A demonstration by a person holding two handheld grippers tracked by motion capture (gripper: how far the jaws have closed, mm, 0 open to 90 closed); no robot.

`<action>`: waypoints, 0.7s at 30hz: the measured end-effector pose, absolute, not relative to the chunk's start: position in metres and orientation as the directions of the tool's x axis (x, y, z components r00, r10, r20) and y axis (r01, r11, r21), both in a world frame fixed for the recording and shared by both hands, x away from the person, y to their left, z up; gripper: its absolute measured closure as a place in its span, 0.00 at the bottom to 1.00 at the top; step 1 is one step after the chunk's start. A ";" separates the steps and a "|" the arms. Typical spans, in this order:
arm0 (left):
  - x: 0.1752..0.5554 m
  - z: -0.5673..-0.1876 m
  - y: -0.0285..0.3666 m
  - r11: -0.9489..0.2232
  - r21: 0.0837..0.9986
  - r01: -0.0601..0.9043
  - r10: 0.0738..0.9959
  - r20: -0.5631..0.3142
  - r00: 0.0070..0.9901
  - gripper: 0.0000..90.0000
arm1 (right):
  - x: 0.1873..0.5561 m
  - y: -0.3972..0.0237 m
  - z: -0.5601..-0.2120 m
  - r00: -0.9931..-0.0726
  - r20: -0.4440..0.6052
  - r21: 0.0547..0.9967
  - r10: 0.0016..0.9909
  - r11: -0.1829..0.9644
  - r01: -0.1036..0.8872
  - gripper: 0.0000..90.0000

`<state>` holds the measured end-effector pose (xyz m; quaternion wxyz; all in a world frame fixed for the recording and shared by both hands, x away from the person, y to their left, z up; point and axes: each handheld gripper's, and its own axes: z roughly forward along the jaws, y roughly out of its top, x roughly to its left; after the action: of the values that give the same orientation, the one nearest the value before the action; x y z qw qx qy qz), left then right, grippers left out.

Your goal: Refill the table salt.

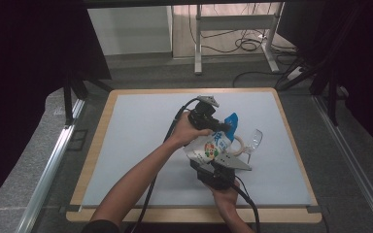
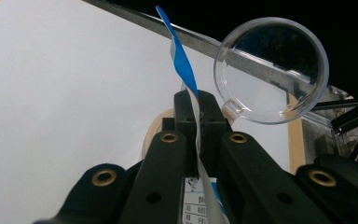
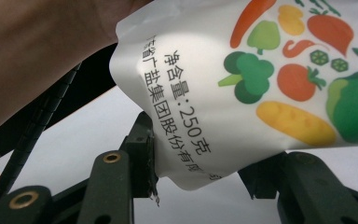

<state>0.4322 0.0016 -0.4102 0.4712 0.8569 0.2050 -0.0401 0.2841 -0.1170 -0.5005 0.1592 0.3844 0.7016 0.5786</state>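
A white pouch (image 1: 211, 145) printed with vegetables, blue at its top edge, is held up over the mat between both grippers. My left gripper (image 1: 223, 127) is shut on the pouch's thin blue-and-white top edge (image 2: 182, 60), which runs straight between its jaws (image 2: 196, 100). From below, my right gripper (image 1: 207, 160) is shut on the pouch's bottom corner (image 3: 191, 140), with its left pad (image 3: 145, 156) pressed to the pouch's side. A clear round plastic cup (image 2: 272, 70) sits just past the pouch, to its right (image 1: 255, 140).
A pale ring (image 1: 238, 144) lies on the mat beside the clear cup, partly hidden behind the left jaws (image 2: 153, 135). The grey mat (image 1: 141, 145) covers a wood-edged board. Cables trail from both grippers toward the near edge. A desk frame stands on the floor beyond.
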 end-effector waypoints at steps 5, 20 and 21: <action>0.433 -0.411 0.001 -0.471 0.789 0.394 0.313 -0.268 0.911 1.00 | 0.284 -0.116 -0.500 -0.652 0.227 0.933 0.724 0.029 0.358 0.60; 0.435 -0.410 -0.004 -0.478 0.784 0.397 0.312 -0.271 0.911 1.00 | 0.284 -0.115 -0.497 -0.634 0.253 0.930 0.731 -0.003 0.367 0.60; 0.436 -0.410 -0.004 -0.479 0.784 0.395 0.310 -0.270 0.912 1.00 | 0.284 -0.115 -0.497 -0.634 0.253 0.930 0.731 -0.004 0.367 0.60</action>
<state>0.4357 -0.0039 -0.4101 0.4670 0.8589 0.2053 -0.0453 0.2845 -0.1154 -0.4973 0.1556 0.3987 0.6884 0.5856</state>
